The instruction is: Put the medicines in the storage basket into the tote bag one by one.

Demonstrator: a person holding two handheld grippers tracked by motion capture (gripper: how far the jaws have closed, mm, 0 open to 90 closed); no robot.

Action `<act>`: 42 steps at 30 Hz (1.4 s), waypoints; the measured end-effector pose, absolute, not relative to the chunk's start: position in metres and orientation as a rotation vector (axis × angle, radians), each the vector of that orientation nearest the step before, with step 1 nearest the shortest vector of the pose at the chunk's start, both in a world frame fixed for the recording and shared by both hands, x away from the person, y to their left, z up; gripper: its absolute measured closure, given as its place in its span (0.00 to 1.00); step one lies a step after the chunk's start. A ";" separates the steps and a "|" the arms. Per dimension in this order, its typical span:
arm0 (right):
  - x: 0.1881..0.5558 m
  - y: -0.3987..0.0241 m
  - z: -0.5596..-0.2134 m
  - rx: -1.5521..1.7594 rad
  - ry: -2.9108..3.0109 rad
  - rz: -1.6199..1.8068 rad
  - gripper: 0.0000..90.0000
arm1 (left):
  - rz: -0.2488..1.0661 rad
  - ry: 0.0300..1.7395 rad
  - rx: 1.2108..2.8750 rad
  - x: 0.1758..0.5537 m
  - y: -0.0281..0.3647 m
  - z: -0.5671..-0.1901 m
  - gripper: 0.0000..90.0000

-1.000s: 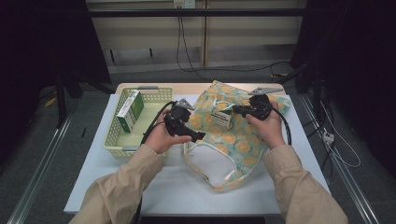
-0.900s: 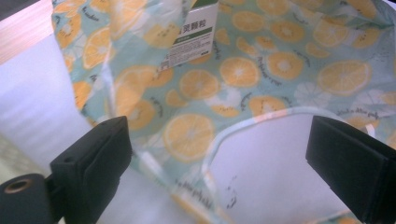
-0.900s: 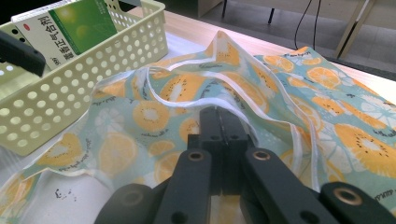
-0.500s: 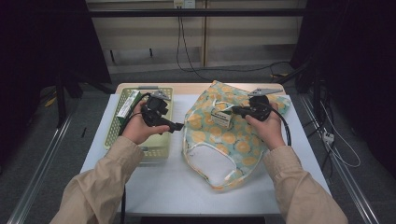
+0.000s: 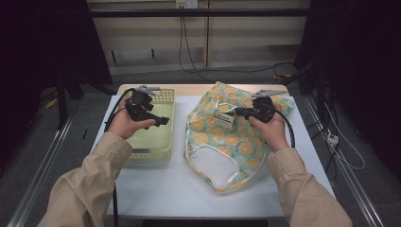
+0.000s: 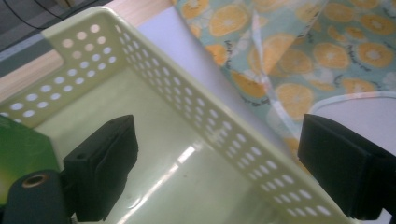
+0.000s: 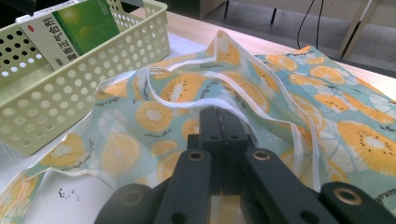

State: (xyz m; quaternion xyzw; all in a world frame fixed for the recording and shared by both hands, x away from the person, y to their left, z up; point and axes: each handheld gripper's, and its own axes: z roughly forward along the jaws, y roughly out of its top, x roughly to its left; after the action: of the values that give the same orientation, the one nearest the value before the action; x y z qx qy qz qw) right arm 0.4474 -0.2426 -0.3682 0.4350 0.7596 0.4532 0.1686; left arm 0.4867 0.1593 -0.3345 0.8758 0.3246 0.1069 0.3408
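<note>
- The right tongs (image 5: 239,112) are closed tight, jaws pressed together on the white-trimmed edge of the orange-print bag (image 5: 227,142), holding that edge lifted.
- A small box (image 5: 223,119) sits in the bag's mouth, just in front of the right tongs' tips.
- The left tongs (image 5: 161,121) stand wide open with nothing between the jaws, poised over the pale green basket (image 5: 166,101).
- In the left gripper view, a green box (image 6: 18,149) lies in the basket beside one jaw; the bag lies past the other jaw, beyond the basket wall.
- Basket and bag rest side by side on the white counter (image 5: 179,184).
</note>
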 end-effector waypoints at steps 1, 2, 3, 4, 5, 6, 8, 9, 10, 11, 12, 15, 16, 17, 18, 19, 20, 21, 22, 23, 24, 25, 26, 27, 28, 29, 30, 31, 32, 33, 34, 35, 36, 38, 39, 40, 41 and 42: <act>0.447 -0.243 -0.368 1.239 2.157 1.291 1.00 | 0.288 0.851 2.285 0.488 0.162 -0.334 0.14; 0.447 -0.243 -0.367 1.243 2.157 1.289 1.00 | 0.296 0.857 2.290 0.489 0.165 -0.333 0.14; 0.447 -0.243 -0.367 1.241 2.159 1.289 1.00 | 0.297 0.865 2.291 0.491 0.168 -0.333 0.14; 0.447 -0.244 -0.367 1.241 2.157 1.290 1.00 | 0.313 0.870 2.295 0.492 0.171 -0.332 0.14; 0.448 -0.245 -0.367 1.241 2.157 1.289 1.00 | 0.328 0.874 2.296 0.494 0.175 -0.331 0.14; 0.448 -0.245 -0.368 1.245 2.157 1.289 1.00 | 0.334 0.884 2.294 0.495 0.178 -0.330 0.15; 0.448 -0.246 -0.368 1.245 2.158 1.288 1.00 | 0.339 0.917 2.272 0.499 0.185 -0.328 0.15; 0.448 -0.246 -0.368 1.246 2.159 1.287 1.00 | 0.344 0.930 2.269 0.501 0.188 -0.328 0.15; 0.448 -0.246 -0.368 1.246 2.158 1.289 1.00 | 0.350 0.939 2.270 0.502 0.191 -0.328 0.15; 0.448 -0.246 -0.368 1.246 2.156 1.292 1.00 | 0.351 0.947 2.267 0.504 0.193 -0.328 0.15; 0.449 -0.245 -0.368 1.242 2.158 1.293 1.00 | 0.349 0.954 2.261 0.506 0.195 -0.328 0.15; 0.449 -0.245 -0.369 1.242 2.162 1.291 1.00 | 0.365 0.980 2.257 0.511 0.201 -0.329 0.16; 0.449 -0.245 -0.369 1.243 2.162 1.293 1.00 | 0.365 0.983 2.253 0.513 0.203 -0.329 0.16; 0.449 -0.245 -0.369 1.243 2.161 1.294 1.00 | 0.368 0.991 2.248 0.515 0.205 -0.330 0.16; 0.449 -0.245 -0.369 1.245 2.161 1.294 1.00 | 0.372 0.999 2.246 0.517 0.207 -0.330 0.16; 0.449 -0.245 -0.369 1.244 2.161 1.295 1.00 | 0.382 1.012 2.241 0.519 0.209 -0.331 0.16; 0.449 -0.245 -0.369 1.245 2.161 1.293 1.00 | 0.383 1.022 2.238 0.521 0.212 -0.332 0.16; 0.449 -0.245 -0.369 1.245 2.162 1.293 1.00 | 0.375 1.042 2.224 0.523 0.213 -0.334 0.16; 0.449 -0.245 -0.369 1.244 2.162 1.295 1.00 | 0.384 1.046 2.234 0.525 0.215 -0.335 0.16; 0.449 -0.245 -0.369 1.244 2.162 1.294 1.00 | 0.383 1.055 2.230 0.526 0.217 -0.336 0.16; 0.449 -0.245 -0.369 1.243 2.164 1.294 1.00 | 0.388 1.061 2.231 0.528 0.219 -0.337 0.16; 0.449 -0.245 -0.369 1.243 2.165 1.293 1.00 | 0.391 1.065 2.228 0.529 0.221 -0.339 0.16; 0.449 -0.246 -0.369 1.244 2.165 1.293 1.00 | 0.398 1.074 2.232 0.531 0.224 -0.340 0.17; 0.449 -0.246 -0.369 1.244 2.165 1.296 1.00 | 0.407 1.082 2.239 0.532 0.226 -0.341 0.17; 0.449 -0.246 -0.369 1.244 2.164 1.298 1.00 | 0.411 1.097 2.235 0.534 0.229 -0.343 0.17; 0.449 -0.246 -0.369 1.244 2.163 1.300 1.00 | 0.408 1.110 2.232 0.535 0.233 -0.344 0.17; 0.449 -0.246 -0.369 1.243 2.164 1.299 1.00 | 0.423 1.126 2.228 0.536 0.235 -0.345 0.17; 0.450 -0.246 -0.369 1.243 2.164 1.299 1.00 | 0.418 1.140 2.228 0.537 0.237 -0.347 0.17; 0.450 -0.246 -0.369 1.244 2.162 1.301 1.00 | 0.424 1.153 2.221 0.538 0.238 -0.348 0.17; 0.450 -0.246 -0.369 1.245 2.161 1.302 1.00 | 0.425 1.155 2.226 0.540 0.239 -0.349 0.17; 0.450 -0.246 -0.369 1.244 2.161 1.302 1.00 | 0.422 1.162 2.227 0.540 0.239 -0.350 0.18; 0.450 -0.246 -0.369 1.245 2.160 1.305 1.00 | 0.435 1.167 2.227 0.541 0.239 -0.351 0.18; 0.450 -0.246 -0.369 1.245 2.161 1.305 1.00 | 0.435 1.173 2.229 0.542 0.238 -0.353 0.18; 0.450 -0.246 -0.368 1.242 2.161 1.306 1.00 | 0.443 1.178 2.252 0.543 0.237 -0.356 0.22; 0.450 -0.246 -0.368 1.241 2.163 1.307 1.00 | 0.444 1.187 2.261 0.544 0.236 -0.357 0.24; 0.450 -0.246 -0.368 1.239 2.163 1.306 1.00 | 0.450 1.192 2.267 0.544 0.235 -0.359 0.24; 0.450 -0.247 -0.368 1.239 2.162 1.309 1.00 | 0.446 1.188 2.278 0.545 0.234 -0.360 0.25; 0.450 -0.247 -0.368 1.240 2.161 1.310 1.00 | 0.452 1.183 2.289 0.546 0.233 -0.362 0.27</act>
State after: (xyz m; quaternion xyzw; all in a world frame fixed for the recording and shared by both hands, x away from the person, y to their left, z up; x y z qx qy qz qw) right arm 0.4496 -0.2468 -0.3676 0.4348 0.7575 0.4591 0.1624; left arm 0.5456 0.2327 -0.3615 0.8450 0.4367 0.1668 0.2599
